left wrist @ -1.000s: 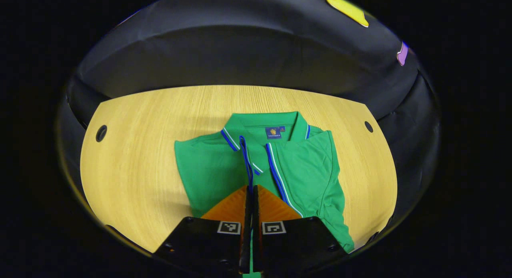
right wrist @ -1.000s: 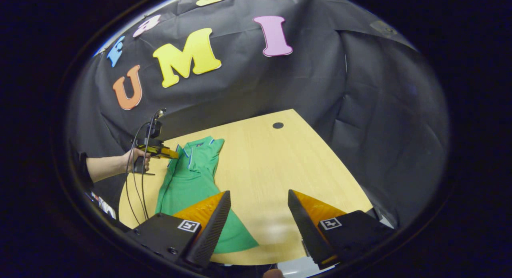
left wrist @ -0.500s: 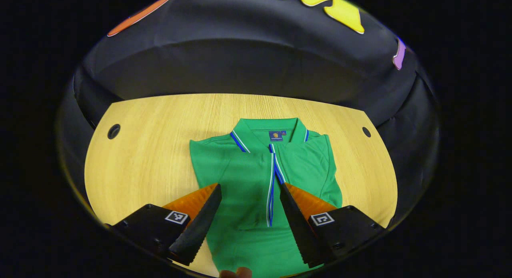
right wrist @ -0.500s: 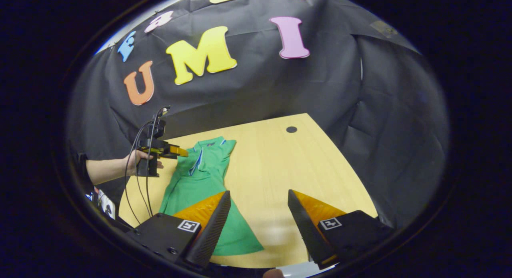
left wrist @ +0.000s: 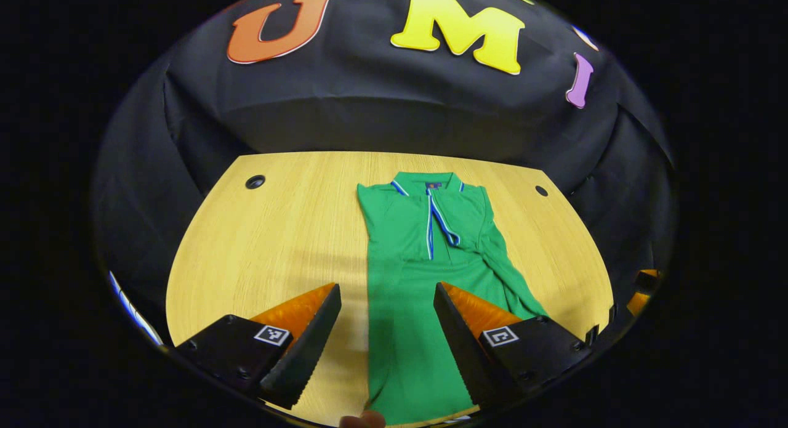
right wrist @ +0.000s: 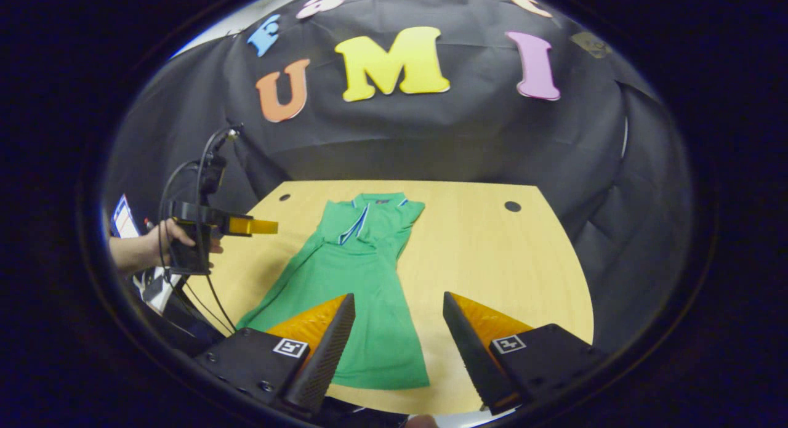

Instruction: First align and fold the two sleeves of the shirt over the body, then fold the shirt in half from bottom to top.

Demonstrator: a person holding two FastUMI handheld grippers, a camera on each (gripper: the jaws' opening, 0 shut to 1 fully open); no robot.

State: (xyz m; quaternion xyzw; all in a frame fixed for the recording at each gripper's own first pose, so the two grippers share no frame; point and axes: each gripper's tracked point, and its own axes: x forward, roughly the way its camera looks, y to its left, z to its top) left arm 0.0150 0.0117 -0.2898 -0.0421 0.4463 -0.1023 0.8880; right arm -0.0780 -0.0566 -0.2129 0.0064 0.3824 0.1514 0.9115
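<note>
A green polo shirt (left wrist: pixel 425 274) lies flat on the wooden table (left wrist: pixel 277 243), collar (left wrist: pixel 429 184) at the far end, hem nearest me. Both sleeves are turned in over the body, so the shirt forms a long narrow strip; one sleeve (left wrist: pixel 502 265) trails along its right side. My left gripper (left wrist: pixel 385 308) hangs open above the lower part of the shirt, holding nothing. In the right gripper view the shirt (right wrist: pixel 363 274) runs away from my open, empty right gripper (right wrist: pixel 399 320), which hovers over the hem. The left gripper (right wrist: pixel 271 226), held by a hand (right wrist: pixel 163 237), is off the shirt's left.
The table has round cable holes near its far corners (left wrist: pixel 255 181) (left wrist: pixel 541 190). Cables (right wrist: pixel 206 163) hang from the left gripper's handle. Bare wood lies on both sides of the shirt. Black cloth walls close in the table behind and beside it.
My left gripper opened, letting go of the sleeve it held over the chest, and drew back toward the hem. The right gripper swung to face the shirt, staying open.
</note>
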